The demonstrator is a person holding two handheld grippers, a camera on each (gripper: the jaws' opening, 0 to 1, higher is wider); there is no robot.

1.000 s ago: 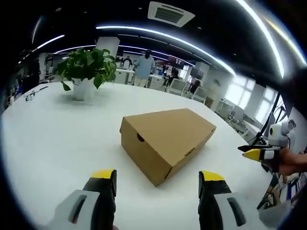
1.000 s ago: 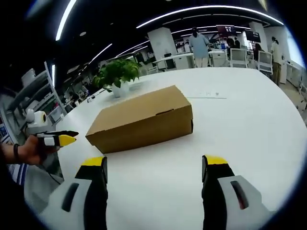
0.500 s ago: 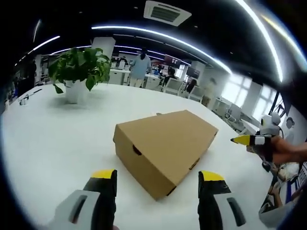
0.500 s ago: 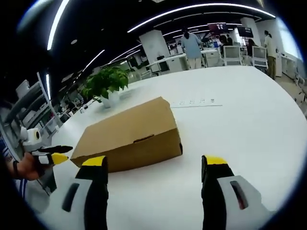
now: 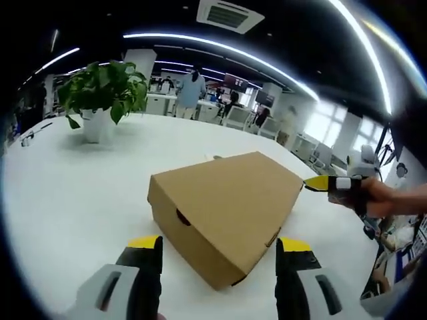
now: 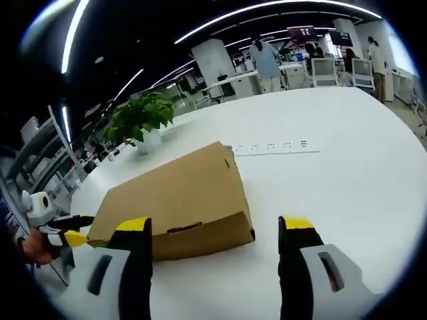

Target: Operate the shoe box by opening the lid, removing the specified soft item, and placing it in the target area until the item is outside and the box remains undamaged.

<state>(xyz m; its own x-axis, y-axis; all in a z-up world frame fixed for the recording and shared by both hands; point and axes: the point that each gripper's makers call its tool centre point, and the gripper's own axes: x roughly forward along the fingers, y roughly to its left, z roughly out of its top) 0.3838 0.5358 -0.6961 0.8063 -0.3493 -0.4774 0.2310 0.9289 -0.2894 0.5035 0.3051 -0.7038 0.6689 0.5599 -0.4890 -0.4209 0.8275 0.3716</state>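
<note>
A closed brown cardboard shoe box [image 5: 227,200] [image 6: 177,200] lies on the white table [image 5: 60,180], lid down, with a finger notch in its near end. My left gripper [image 5: 219,250] is open, its yellow-tipped fingers [image 5: 143,245] just short of the box's near corner. My right gripper [image 6: 217,230] is open too, its fingers at the box's short end. The right gripper [image 5: 330,185], held by a hand, shows in the left gripper view at the box's far right corner. At the left edge of the right gripper view, the left gripper [image 6: 63,233] is visible.
A potted green plant [image 5: 100,93] [image 6: 140,117] stands on the table behind the box. A power strip [image 6: 277,147] lies flat beyond the box. Desks, chairs and people stand in the office background. White table surface spreads all around the box.
Both cameras have moved closer to the box, which now looms larger. The right gripper has come in toward the box's far right corner in the left gripper view.
</note>
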